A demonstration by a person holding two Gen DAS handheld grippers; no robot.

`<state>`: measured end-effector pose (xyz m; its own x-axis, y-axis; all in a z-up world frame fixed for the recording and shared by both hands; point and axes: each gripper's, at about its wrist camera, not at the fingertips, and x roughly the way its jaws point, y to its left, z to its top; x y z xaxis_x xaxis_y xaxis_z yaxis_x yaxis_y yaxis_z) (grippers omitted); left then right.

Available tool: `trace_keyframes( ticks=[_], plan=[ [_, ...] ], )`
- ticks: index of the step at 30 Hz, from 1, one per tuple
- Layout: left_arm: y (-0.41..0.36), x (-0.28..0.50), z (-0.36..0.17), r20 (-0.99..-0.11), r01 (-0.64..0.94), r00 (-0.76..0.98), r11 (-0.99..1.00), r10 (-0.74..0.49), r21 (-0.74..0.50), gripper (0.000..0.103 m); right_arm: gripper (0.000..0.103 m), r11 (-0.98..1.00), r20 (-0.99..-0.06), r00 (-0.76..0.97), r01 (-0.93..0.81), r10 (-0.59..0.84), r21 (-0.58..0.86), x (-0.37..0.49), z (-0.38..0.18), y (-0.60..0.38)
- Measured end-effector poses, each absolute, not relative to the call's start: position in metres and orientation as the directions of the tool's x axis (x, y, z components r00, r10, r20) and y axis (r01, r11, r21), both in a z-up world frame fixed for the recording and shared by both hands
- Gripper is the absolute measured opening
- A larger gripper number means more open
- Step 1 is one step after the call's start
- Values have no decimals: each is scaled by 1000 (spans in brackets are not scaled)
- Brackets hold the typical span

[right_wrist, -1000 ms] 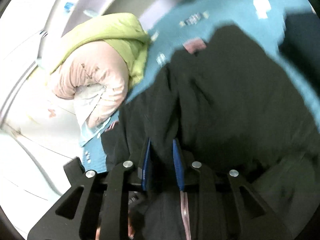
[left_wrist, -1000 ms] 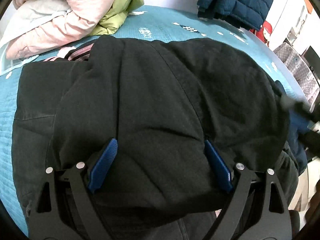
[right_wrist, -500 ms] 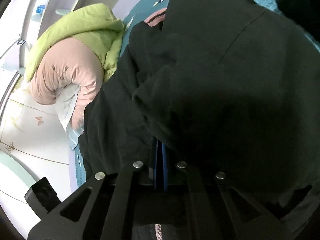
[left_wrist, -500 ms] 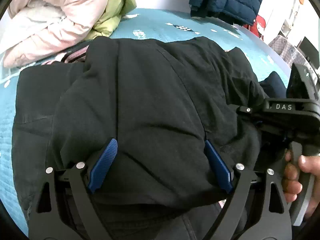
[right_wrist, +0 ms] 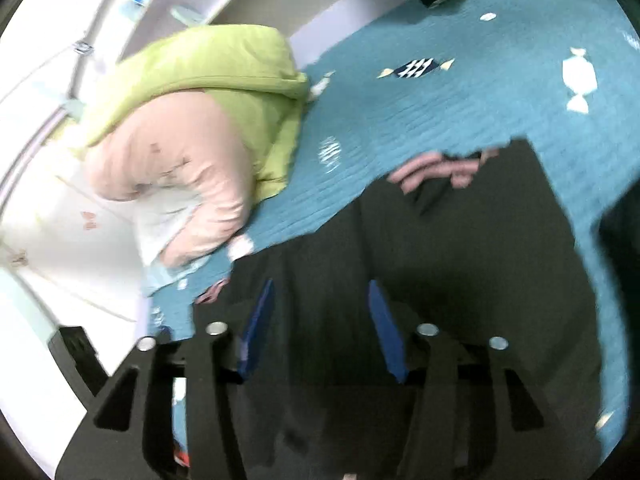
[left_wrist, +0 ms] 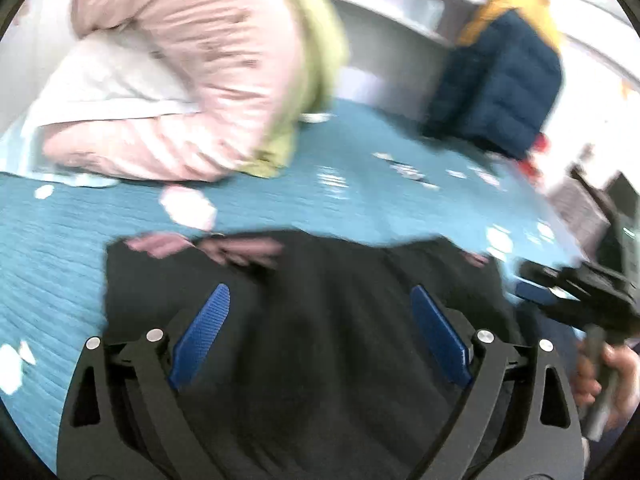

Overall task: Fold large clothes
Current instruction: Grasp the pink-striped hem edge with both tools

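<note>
A teal quilted bedspread printed with small candy shapes covers the bed, and on its near part lies the task's thing, one black garment with a pink lining showing at its far edge. Beyond it, against the wall, is a heap of three puffy pieces: a pink padded jacket, a lime-green one and something white under them. One navy quilted jacket sits at the far end of the bed.

Two grippers are at work. The left gripper has its blue pads spread wide above the black cloth, pinching nothing. The right gripper has just been opening; its jaws stand apart over the garment, with cloth lying below them but not squeezed. A hand holds the right tool at the edge of the left view.

With both claws released, the likely risk is that the fold just laid springs back or slides, since thick fabric resists a crease. A pad catching a loose edge while pulling away could also drag the layer askew.
</note>
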<state>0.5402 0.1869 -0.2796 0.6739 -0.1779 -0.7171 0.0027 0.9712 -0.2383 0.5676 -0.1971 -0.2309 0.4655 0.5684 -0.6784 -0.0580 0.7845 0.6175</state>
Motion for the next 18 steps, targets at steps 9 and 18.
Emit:
trace_keyframes(
  ticks=[9,18],
  plan=[
    [225,654,-345,-885,-211,438,939,-158,-272,92,63,824,-842,256,206,475,528,683,-286,-194],
    [218,685,-397,-937,-270,243,911,-250,-313,95,72,836,-889,150,303,432,458,718,-329,-175]
  ],
)
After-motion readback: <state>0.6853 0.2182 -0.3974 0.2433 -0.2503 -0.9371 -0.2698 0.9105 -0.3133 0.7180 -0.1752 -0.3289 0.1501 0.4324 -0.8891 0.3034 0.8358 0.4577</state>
